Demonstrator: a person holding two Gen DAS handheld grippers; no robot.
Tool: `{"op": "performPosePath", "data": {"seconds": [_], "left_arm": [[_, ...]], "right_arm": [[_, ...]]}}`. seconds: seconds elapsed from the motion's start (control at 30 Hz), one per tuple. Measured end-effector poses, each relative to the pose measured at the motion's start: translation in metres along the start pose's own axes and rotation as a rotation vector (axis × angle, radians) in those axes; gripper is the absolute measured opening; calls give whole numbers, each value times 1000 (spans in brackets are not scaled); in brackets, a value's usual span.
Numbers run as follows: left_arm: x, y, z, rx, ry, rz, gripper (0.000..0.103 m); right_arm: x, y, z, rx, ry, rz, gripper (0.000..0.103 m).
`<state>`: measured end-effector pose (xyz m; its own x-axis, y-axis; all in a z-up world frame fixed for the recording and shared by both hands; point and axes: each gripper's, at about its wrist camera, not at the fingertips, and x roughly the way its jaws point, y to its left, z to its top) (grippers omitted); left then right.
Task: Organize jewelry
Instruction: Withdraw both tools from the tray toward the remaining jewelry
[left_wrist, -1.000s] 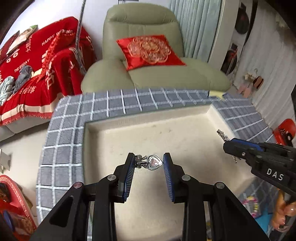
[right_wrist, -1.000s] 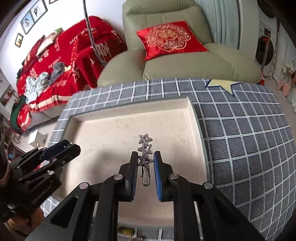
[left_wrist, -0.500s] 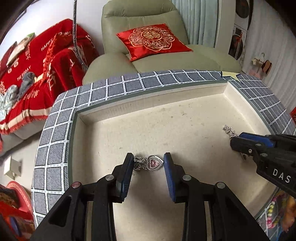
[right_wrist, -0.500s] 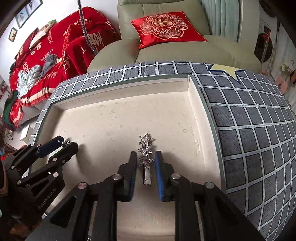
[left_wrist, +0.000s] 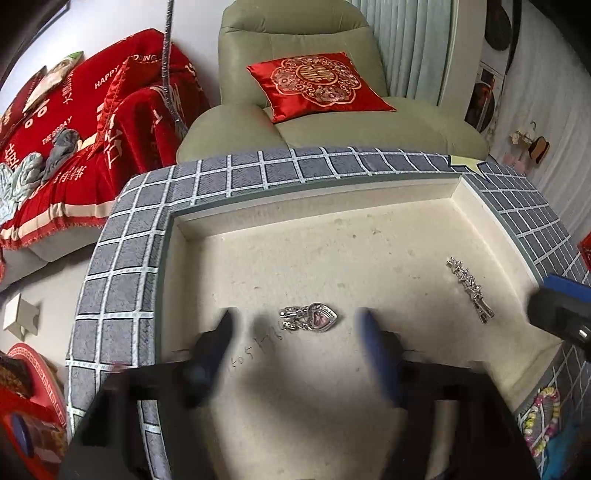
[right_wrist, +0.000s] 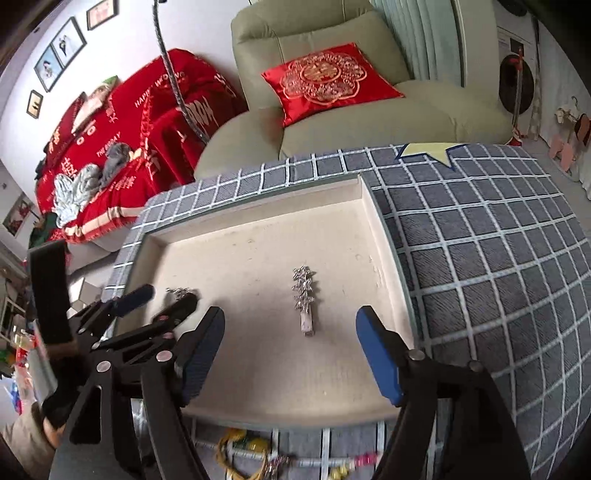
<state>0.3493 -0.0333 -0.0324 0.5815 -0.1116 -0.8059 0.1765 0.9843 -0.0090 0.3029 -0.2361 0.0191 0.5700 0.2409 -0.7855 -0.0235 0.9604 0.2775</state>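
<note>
Now both pieces lie released in the tray (left_wrist: 476, 206): heart pendant (left_wrist: 319, 317) between the left tool's (left_wrist: 295, 328) just-spread jaws, star clip (right_wrist: 304, 299) between the right tool's (right_wrist: 290, 325); next, presumably, the beads outside the tray.

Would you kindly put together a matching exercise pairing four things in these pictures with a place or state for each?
Things:
1. heart pendant
2. star hair clip
3. red cushion
4. yellow star patch

Places or states:
A. on the green armchair
B. on the checked cloth beyond the tray's far right corner
C. lying free in the tray between the open left gripper's fingers
D. lying free in the tray between the open right gripper's fingers

Pairs: 1-C, 2-D, 3-A, 4-B
</note>
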Motion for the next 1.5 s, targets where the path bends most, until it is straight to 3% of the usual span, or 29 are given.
{"op": "performPosePath", "data": {"seconds": [0.07, 0.47, 0.6, 0.77, 1.0, 1.23, 1.3, 1.5], "left_arm": [[-11, 0, -1, 2, -44, 15, 103], [-84, 3, -23, 76, -139, -7, 103], [-104, 8, -46, 90, -130, -32, 103], [-122, 13, -81, 65, -107, -73, 103], [-122, 8, -122, 40, -57, -85, 103], [-122, -1, -141, 34, -49, -81, 103], [-120, -4, -141, 34, -44, -78, 98], [-115, -11, -143, 42, -34, -76, 98]], "right_arm": [[-11, 0, -6, 15, -12, 12, 80], [-77, 0, -40, 54, -125, 93, 90], [-93, 2, -58, 37, -88, 65, 90], [-102, -5, -91, 82, -34, 92, 90], [-101, -4, -150, 32, 61, 10, 90], [-100, -6, -188, 8, 110, -50, 90], [-100, -6, -193, 8, 116, -62, 90], [-95, -6, -205, 7, 136, -89, 90]]}}
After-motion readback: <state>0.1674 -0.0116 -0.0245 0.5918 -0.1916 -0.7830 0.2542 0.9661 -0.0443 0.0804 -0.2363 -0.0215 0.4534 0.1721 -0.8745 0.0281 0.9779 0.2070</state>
